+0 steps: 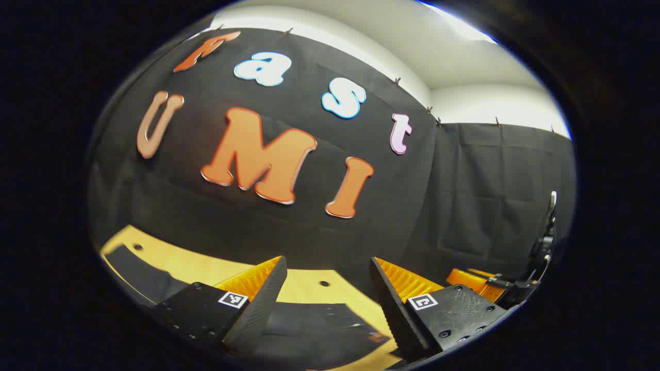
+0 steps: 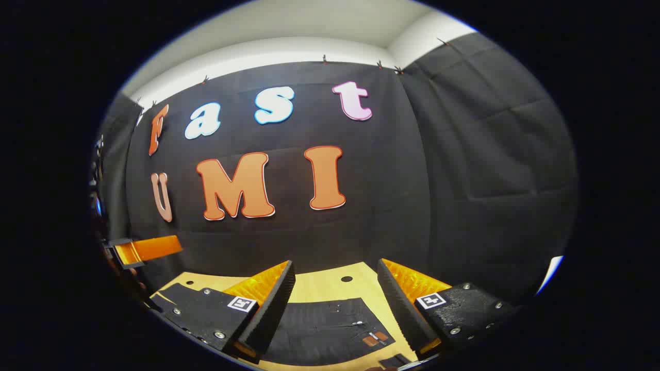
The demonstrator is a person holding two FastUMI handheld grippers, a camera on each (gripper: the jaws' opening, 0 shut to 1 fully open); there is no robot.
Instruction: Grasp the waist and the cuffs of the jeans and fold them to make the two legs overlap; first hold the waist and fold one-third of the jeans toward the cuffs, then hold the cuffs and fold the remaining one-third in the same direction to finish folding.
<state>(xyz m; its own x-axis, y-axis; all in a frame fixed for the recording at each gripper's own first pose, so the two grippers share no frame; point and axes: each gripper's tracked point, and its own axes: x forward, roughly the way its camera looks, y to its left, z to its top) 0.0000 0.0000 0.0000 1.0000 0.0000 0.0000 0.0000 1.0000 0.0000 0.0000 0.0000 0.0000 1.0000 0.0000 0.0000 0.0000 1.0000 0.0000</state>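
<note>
Your left gripper and right gripper both hang with fingers spread wide, gripping nothing. The dark jeans lie flat on the wooden table below, waist toward your right; long axis runs crosswise.

We see the jeans lying flat on the pale wooden desk. They are dark, nearly black. Their waist end carries a small brown patch, and in the left gripper view the cloth spreads out flat likewise.
</note>
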